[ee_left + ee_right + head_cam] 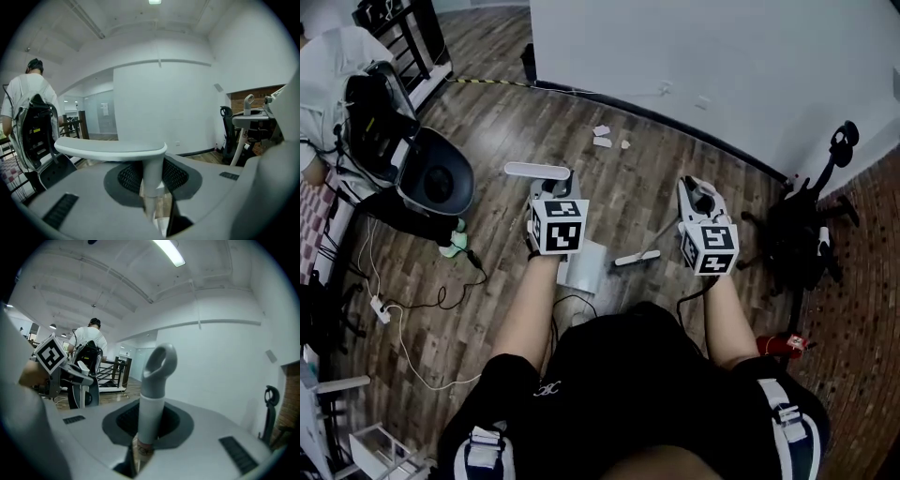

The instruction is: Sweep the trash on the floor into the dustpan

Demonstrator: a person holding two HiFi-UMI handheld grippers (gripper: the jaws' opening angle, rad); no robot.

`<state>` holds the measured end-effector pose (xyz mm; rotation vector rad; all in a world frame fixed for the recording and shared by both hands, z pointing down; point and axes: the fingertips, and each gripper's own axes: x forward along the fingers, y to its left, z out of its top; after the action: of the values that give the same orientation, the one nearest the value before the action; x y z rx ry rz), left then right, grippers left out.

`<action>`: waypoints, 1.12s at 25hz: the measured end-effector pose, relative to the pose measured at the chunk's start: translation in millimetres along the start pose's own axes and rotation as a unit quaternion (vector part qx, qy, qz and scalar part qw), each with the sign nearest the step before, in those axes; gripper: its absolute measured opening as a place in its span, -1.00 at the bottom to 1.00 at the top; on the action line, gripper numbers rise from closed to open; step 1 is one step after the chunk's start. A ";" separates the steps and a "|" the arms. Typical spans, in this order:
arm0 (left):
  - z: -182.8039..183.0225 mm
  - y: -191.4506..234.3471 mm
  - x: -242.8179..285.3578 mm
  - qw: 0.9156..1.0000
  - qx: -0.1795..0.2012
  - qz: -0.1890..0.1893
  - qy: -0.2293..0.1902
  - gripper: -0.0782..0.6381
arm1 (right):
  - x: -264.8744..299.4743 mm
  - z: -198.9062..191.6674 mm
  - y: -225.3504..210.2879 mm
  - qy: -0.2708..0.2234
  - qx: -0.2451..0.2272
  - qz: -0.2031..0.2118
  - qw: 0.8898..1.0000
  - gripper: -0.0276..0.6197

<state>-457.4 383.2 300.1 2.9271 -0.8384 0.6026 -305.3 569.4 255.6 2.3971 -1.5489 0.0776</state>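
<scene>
Floor trash [602,137] appears only in the head view.

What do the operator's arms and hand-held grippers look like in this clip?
The left hand-held gripper and right hand-held gripper are light grey, each carrying a cube with black-and-white square markers. The person wears a black top; forearms are bare.

Bright, even light comes from ceiling lamps [168,251] at the top of both gripper views. Fisheye bending blackens their corners, and the dustpan handle [153,173] blurs at bottom center.
</scene>
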 end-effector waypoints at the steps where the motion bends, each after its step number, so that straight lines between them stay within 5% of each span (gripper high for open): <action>1: 1.4 1.9 2.8 1.000 0.002 -0.001 0.000 -0.52 | 2.6 1.7 1.7 0.000 -0.003 -0.001 1.000 -0.75; 9: 13.5 5.2 39.5 1.000 0.027 0.000 0.005 -0.52 | 43.4 -8.7 -5.6 0.002 0.010 0.007 1.000 -0.75; 28: 102.9 -12.2 239.5 0.996 0.028 0.083 0.018 -0.52 | 193.8 -45.8 -167.5 -0.019 0.075 0.073 0.994 -0.76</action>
<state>-228.0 259.0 295.9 2.9049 -1.0869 0.6982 -67.8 474.2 303.0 2.4051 -1.7934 0.1849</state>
